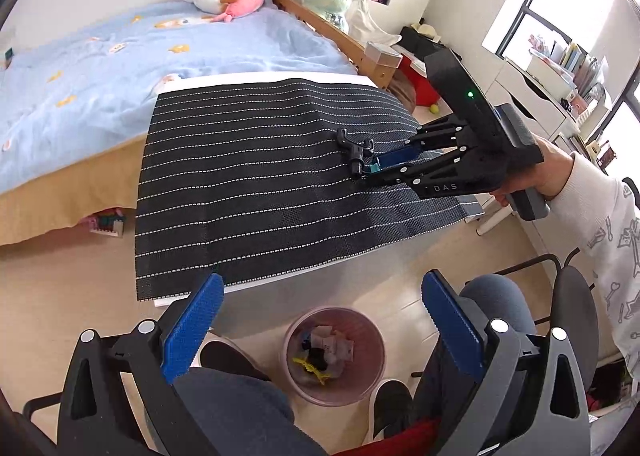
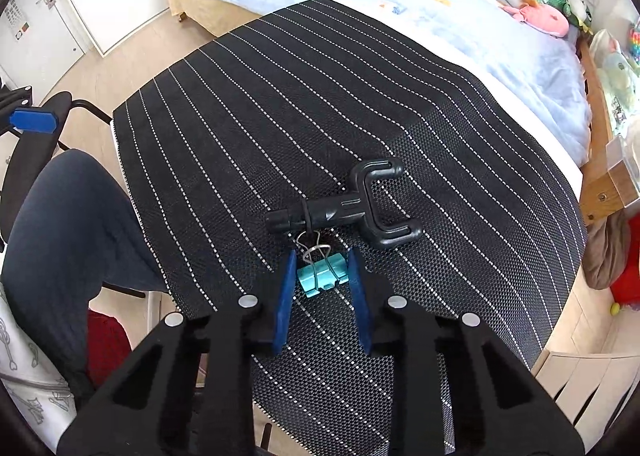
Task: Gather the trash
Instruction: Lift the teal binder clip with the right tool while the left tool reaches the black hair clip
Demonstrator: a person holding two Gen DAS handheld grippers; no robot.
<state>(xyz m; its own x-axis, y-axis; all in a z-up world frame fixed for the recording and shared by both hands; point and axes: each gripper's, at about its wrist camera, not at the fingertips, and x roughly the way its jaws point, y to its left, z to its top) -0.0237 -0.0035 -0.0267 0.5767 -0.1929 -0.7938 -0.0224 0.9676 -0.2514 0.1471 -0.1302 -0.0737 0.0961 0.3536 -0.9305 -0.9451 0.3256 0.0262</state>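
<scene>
Striped mat [image 2: 360,103]: covers the small table beside the bed [image 1: 120,67]; it serves as the work surface, so the last bits of trash lie on it within reach of the seated person.

Waste bin [image 1: 298,388]: on the floor between the person's feet, at 6 o'clock of the mat in the left wrist view; set there, I judge, so each piece needs only a short carry off the table edge. It already holds crumpled paper and a yellow scrap.

Left gripper [image 1: 320,320]: fingers spread wide, holding nothing, hanging above the bin; likely idle while the other side works.

Right gripper [image 2: 322,276]: lowered to the mat, its blue fingers [image 2: 286,296] brought close on either side of the binder clip; whether they are already pressing it cannot be told.

Black forked plastic piece [image 2: 348,207]: lies flat at 12 o'clock of the right gripper, touching or just beside the clip's wire handles; probably next in line.

Teal binder clip [image 2: 322,276]: on the mat right of centre, between the right fingers, wire handles pointing away to 12 o'clock, so the fingers bracket its body and not the springy wires.
</scene>
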